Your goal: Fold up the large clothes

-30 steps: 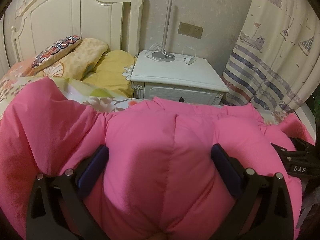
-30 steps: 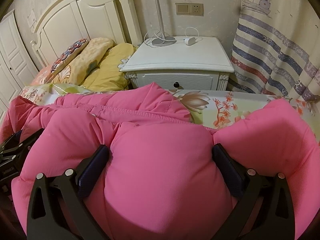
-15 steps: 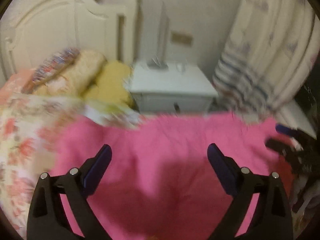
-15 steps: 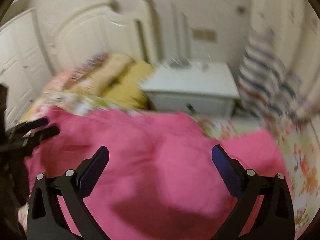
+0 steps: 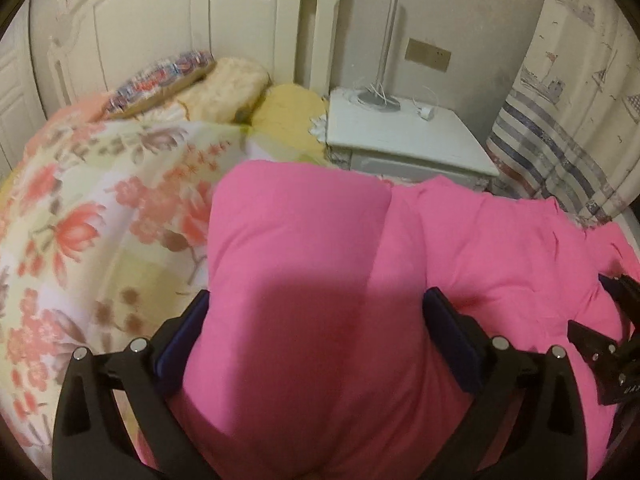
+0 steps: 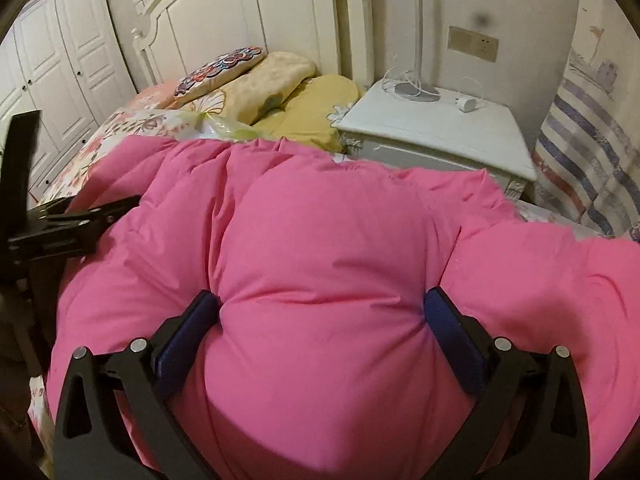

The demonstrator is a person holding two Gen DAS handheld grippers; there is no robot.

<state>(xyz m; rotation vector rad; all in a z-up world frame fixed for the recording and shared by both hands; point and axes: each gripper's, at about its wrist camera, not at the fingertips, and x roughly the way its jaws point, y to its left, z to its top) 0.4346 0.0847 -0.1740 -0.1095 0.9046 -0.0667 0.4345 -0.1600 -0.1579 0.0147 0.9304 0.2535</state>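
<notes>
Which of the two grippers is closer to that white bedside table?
Right. The right gripper holds the pink coat on the side by the white bedside table; the left gripper holds it further toward the floral bedspread.

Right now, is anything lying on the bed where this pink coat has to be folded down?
Nothing visible. Both the left hand-held gripper and right hand-held gripper already pinch the pink coat. The floral bedspread beside it is bare; the pillows sit farther back by the headboard. What lies under the coat is hidden.
</notes>
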